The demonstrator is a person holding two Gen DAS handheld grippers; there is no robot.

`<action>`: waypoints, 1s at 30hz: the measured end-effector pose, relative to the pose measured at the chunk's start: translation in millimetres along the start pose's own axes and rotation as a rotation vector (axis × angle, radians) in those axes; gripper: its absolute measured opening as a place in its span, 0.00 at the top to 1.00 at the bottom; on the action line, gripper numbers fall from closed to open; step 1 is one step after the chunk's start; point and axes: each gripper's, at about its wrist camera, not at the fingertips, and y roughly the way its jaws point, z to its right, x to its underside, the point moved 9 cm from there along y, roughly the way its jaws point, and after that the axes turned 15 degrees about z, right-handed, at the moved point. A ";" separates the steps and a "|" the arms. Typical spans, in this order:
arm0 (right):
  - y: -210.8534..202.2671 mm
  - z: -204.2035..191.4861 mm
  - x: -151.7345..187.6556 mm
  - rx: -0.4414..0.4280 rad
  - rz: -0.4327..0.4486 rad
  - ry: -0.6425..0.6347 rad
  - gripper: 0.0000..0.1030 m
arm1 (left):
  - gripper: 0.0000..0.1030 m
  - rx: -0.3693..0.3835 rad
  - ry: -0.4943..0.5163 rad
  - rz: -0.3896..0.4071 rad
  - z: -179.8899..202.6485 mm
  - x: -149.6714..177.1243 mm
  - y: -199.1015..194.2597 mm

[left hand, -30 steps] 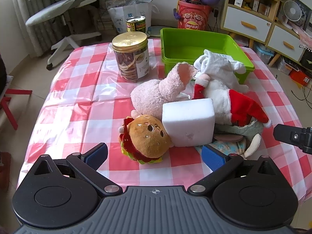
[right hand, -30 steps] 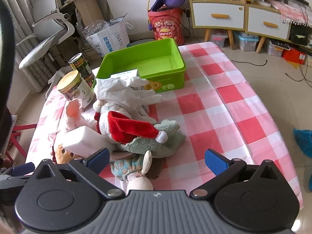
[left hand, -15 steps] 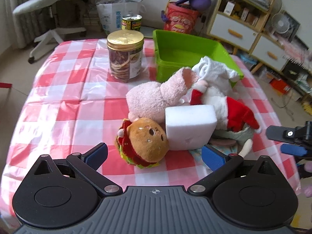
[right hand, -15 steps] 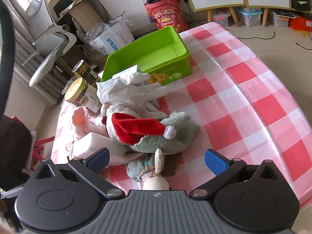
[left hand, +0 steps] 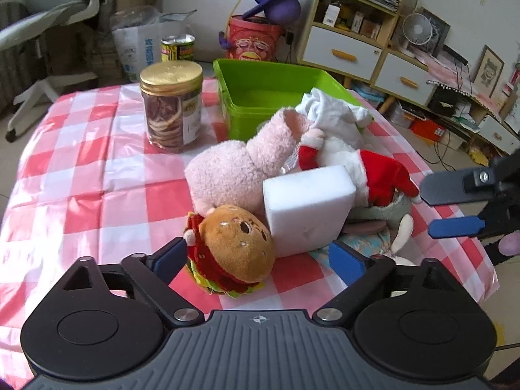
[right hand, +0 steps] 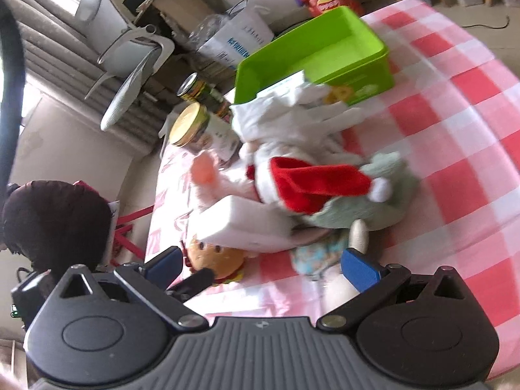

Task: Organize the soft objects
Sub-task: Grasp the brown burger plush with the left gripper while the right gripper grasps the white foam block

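Fingers of the left gripper (left hand: 256, 258), wide apart and just closing slightly, held nothing; the burger plush (left hand: 232, 248) lay directly between them on the worktop (left hand: 81, 175). The right gripper (right hand: 261, 263), open and empty, hovered beside the pile.

A gold-lidded jar (left hand: 171, 108) is standing on the checked tablecloth (left hand: 81, 175), a tin (left hand: 177, 48) sitting behind it. A fan (left hand: 417, 29) is resting on the drawer cabinet (left hand: 344, 52); an office chair (left hand: 48, 9) is standing far left.
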 end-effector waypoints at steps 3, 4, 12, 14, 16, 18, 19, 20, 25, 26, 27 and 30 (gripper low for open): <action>7.5 -11.4 0.9 -0.023 0.001 0.017 0.18 | 0.19 0.002 -0.008 -0.020 -4.6 5.7 6.0; 11.3 -16.3 1.1 -0.036 0.004 0.031 0.19 | 0.20 0.000 -0.010 -0.024 -6.5 7.3 7.7; 30.9 -33.2 6.2 -0.047 -0.009 0.066 0.33 | 0.26 -0.024 -0.052 -0.023 -27.1 12.9 15.1; 37.0 -32.6 7.3 -0.037 -0.012 0.076 0.38 | 0.28 -0.026 -0.068 -0.022 -30.8 12.6 16.7; 43.6 -29.6 7.7 -0.016 -0.010 0.084 0.41 | 0.29 -0.032 -0.075 -0.021 -32.5 12.1 17.9; 48.0 -26.7 6.2 0.010 0.004 0.082 0.42 | 0.30 -0.038 -0.073 -0.021 -33.7 12.2 18.9; 50.2 -25.1 5.7 0.020 0.008 0.082 0.42 | 0.30 -0.044 -0.072 -0.022 -34.0 12.6 19.7; 52.6 -24.1 4.8 0.026 0.011 0.084 0.43 | 0.30 -0.049 -0.072 -0.024 -34.7 12.7 20.5; 63.8 -15.1 2.0 0.063 0.020 0.089 0.48 | 0.30 -0.068 -0.087 -0.027 -39.0 12.4 23.9; 66.7 -13.4 2.5 0.071 0.019 0.086 0.49 | 0.30 -0.070 -0.092 -0.027 -39.4 12.1 23.9; 68.0 -12.0 3.8 0.078 0.018 0.086 0.51 | 0.30 -0.073 -0.096 -0.025 -39.8 11.6 24.0; 73.1 -7.0 5.1 0.072 0.013 0.110 0.53 | 0.31 -0.082 -0.110 -0.024 -41.4 10.8 24.8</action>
